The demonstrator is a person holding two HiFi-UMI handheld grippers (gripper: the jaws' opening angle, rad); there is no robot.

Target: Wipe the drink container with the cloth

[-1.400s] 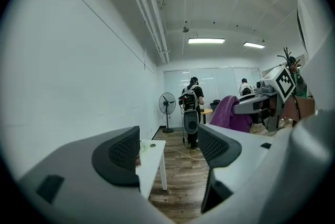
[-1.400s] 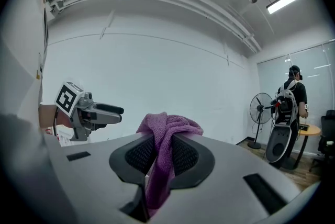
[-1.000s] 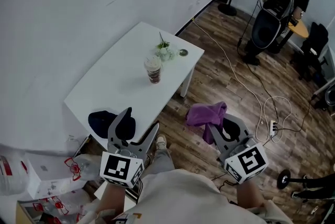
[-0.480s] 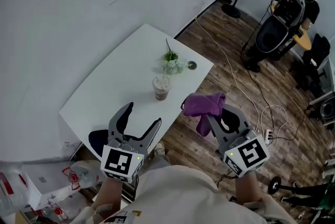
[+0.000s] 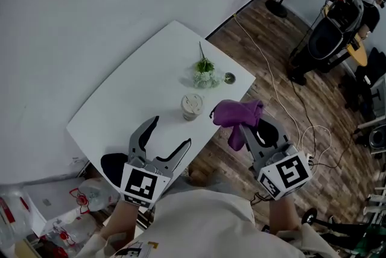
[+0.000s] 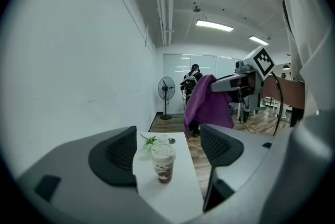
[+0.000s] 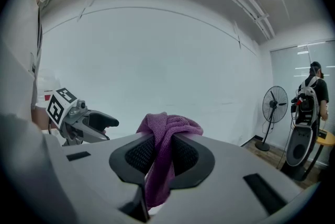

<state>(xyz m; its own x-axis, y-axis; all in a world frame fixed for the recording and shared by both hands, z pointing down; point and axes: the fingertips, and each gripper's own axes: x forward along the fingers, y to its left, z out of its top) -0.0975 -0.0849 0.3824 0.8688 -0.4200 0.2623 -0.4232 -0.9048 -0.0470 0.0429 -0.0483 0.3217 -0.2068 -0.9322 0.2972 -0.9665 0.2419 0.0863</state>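
Cup (image 5: 192, 106) on table (image 5: 120, 106); flowers (image 5: 205, 75) behind; cloth (image 5: 236, 113) right; left hand-held gripper (image 5: 170, 131) before cup.

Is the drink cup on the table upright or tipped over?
Upright: the drink cup stands on its base, lid on top.

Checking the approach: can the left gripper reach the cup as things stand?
Probably yes: the left gripper, its empty jaws just opening wider, faces the cup across bare table; nothing stands between.

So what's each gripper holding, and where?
Right gripper: the purple cloth, pinched at a bunched fold, ends hanging. Left gripper: nothing; its jaws have just been opening, with nothing between them.
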